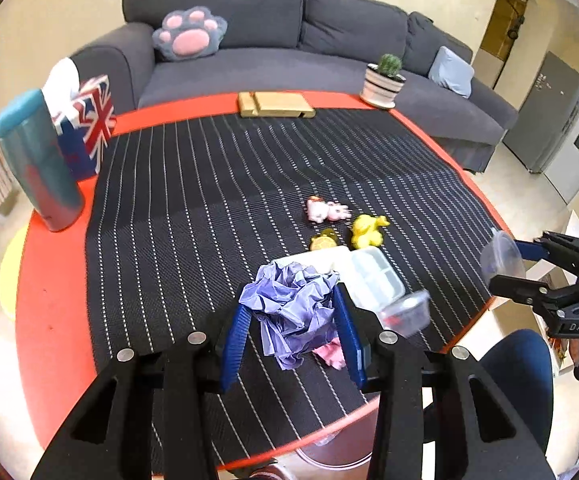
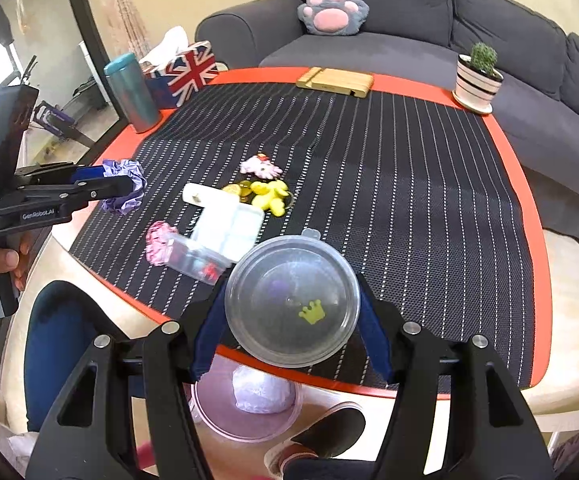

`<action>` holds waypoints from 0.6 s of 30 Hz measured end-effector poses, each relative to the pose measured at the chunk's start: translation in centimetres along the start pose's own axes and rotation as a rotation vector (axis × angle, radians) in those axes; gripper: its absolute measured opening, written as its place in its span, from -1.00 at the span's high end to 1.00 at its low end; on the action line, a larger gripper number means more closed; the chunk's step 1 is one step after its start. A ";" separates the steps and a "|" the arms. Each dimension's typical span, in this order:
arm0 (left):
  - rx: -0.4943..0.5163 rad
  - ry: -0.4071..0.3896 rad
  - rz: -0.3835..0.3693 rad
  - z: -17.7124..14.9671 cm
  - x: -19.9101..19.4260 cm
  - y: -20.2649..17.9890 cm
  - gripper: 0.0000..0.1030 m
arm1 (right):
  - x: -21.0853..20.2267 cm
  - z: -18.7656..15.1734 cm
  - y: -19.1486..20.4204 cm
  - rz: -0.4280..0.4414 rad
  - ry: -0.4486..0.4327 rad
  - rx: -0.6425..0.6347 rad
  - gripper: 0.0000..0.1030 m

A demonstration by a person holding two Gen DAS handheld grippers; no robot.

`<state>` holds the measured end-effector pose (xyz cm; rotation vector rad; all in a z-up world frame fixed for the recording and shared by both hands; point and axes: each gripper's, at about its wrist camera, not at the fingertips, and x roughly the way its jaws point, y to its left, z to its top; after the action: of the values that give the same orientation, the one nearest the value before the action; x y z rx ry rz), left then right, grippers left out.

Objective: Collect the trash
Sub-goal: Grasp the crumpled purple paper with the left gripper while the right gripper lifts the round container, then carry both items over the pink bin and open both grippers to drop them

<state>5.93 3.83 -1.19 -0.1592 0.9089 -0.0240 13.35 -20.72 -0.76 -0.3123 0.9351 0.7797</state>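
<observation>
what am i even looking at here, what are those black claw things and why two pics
No robot here: a person holds a hand-held gripper in each hand, and each one carries a fisheye camera looking along its two blue-padded fingers. So the two pictures show the same moment from two sides.

The left wrist view shows the left hand-held gripper shut on a crumpled purple paper. The right wrist view shows the right hand-held gripper shut on a round clear plastic lid with a small yellow crown mark.

On the striped table mat lie a clear compartment box, a pink crumpled scrap, a yellow duck toy and a pink toy. Below the table edge sits a bin with paper already in it.
</observation>
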 end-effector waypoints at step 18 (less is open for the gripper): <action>0.103 -0.070 -0.045 -5.2 -5.1 -6.0 0.20 | -3.8 -4.5 4.4 0.021 -0.028 -0.048 -0.17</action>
<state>-1.01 -2.27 0.57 -0.0842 0.8321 -0.1060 6.14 -22.00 0.10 -0.3338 0.8957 0.8247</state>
